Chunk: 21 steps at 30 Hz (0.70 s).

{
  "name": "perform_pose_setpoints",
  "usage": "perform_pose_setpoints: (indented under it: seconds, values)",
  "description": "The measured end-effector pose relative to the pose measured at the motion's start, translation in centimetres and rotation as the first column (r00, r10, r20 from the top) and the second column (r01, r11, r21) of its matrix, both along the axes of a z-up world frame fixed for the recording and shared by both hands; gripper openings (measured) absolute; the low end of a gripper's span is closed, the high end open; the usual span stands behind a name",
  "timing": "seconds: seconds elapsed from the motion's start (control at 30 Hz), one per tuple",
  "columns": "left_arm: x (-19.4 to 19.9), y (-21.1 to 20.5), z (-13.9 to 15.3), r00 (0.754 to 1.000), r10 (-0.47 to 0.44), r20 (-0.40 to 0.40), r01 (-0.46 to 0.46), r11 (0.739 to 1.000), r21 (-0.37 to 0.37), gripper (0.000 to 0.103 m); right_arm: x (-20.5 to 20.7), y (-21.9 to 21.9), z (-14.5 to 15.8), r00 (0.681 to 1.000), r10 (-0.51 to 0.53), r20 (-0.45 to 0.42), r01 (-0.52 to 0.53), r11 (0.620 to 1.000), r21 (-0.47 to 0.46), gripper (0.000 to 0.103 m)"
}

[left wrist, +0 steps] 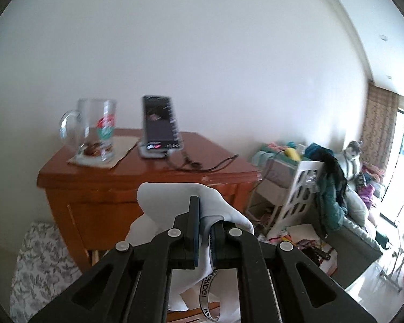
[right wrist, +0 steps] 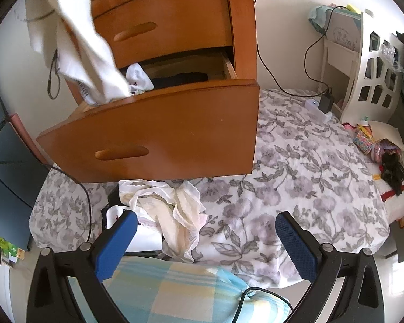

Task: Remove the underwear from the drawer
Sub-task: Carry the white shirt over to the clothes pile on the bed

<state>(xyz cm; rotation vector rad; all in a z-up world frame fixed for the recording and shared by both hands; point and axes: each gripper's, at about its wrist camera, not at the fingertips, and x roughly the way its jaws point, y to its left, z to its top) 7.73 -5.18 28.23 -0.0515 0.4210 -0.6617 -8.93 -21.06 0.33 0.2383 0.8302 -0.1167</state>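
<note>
White underwear (left wrist: pixel 159 202) with a lettered elastic waistband is clamped between the pads of the left claw (left wrist: pixel 205 223), whose jaws are pressed together on the fabric. The garment is held up in front of a wooden nightstand (left wrist: pixel 99 188); in the right wrist view it is seen hanging at the upper left, its lower end trailing down to the left end of the open drawer (right wrist: pixel 153 123).

On the nightstand top, a glass mug (left wrist: pixel 93 130) with a red and green print is set on a paper mat at the back left corner, and a phone (left wrist: pixel 160 125) is propped upright on a stand near the back edge, with a cable running off toward the right edge.

The lower drawer is pulled well out, while the upper drawer (right wrist: pixel 164 21) is closed. Inside the open drawer, a white printed garment (right wrist: pixel 138 76) is seen at the left and a dark garment (right wrist: pixel 180 78) toward the middle.

The right claw (right wrist: pixel 206 231) is held with its blue pads wide apart and nothing between them, above a floral bedspread (right wrist: pixel 296 161). A crumpled pile of cream underwear (right wrist: pixel 169 215) lies on the bedspread just below the drawer front, beside the right claw's left finger. A checked pillow (right wrist: pixel 180 288) lies at the bed's near edge. A white bookshelf (right wrist: pixel 371 80) stands beyond the bed's far right corner.
</note>
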Motion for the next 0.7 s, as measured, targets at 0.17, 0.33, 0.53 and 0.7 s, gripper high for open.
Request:
perform_pose_setpoints:
  seconds: [0.17, 0.33, 0.53, 0.7]
  values:
    - [-1.6, -1.7, 0.7, 0.998, -0.06, 0.017, 0.06, 0.998, -0.004, 0.006, -0.7, -0.5, 0.4, 1.0, -0.012, 0.014, 0.012, 1.0, 0.005, 0.103]
    - [-2.3, -3.4, -0.7, 0.994, -0.106, -0.014, 0.106, 0.994, 0.003, 0.006, -1.6, -0.6, 1.0, 1.0, -0.009, 0.022, 0.009, 1.0, -0.004, 0.103]
    - [-2.8, -4.2, -3.4, 0.986, -0.141, -0.086, 0.142, 0.99, 0.007, 0.006, -1.9, -1.0, 0.9, 1.0, -0.019, 0.016, 0.019, 1.0, -0.001, 0.103]
    - [-3.7, -2.9, -5.6, 0.975, -0.158, -0.155, 0.159, 0.987, -0.007, 0.006, -1.8, -0.8, 0.6, 1.0, -0.015, 0.007, 0.015, 1.0, 0.0, 0.103]
